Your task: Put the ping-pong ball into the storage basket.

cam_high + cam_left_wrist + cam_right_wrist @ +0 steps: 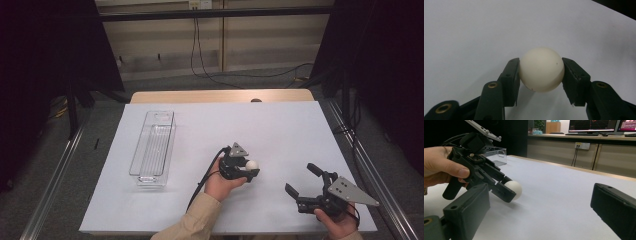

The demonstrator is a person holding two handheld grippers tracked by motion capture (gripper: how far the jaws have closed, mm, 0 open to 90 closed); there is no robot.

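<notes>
While your left gripper [248, 168] is pinching a white ball [252, 164] just off the middle of the white table [280, 125], toward 5 o'clock in the high view, part of that ball is sitting hidden behind the black jaws. In the left gripper view the ball [541, 69] is showing clearly, pressed between the two pads [510, 75] on either side, with a tiny dark speck on its upper right. Whether it is resting on the table or being held just above it is hard to tell.

Your right gripper [305, 182] is waiting at 4 o'clock, near the table's front edge, its jaws spreading wide with nothing between them. Your right hand [337, 222] is being cut off by the bottom of the frame, and your left sleeve [192, 220] is running off there too.

A clear plastic bin [152, 147] is lying at 9 o'clock, well apart from the ball; its see-through walls are making its inside hard to read.

In the right gripper view, monitors [594, 125] are glowing at 1 o'clock, their text too small to read. No brand or label is legible anywhere.
</notes>
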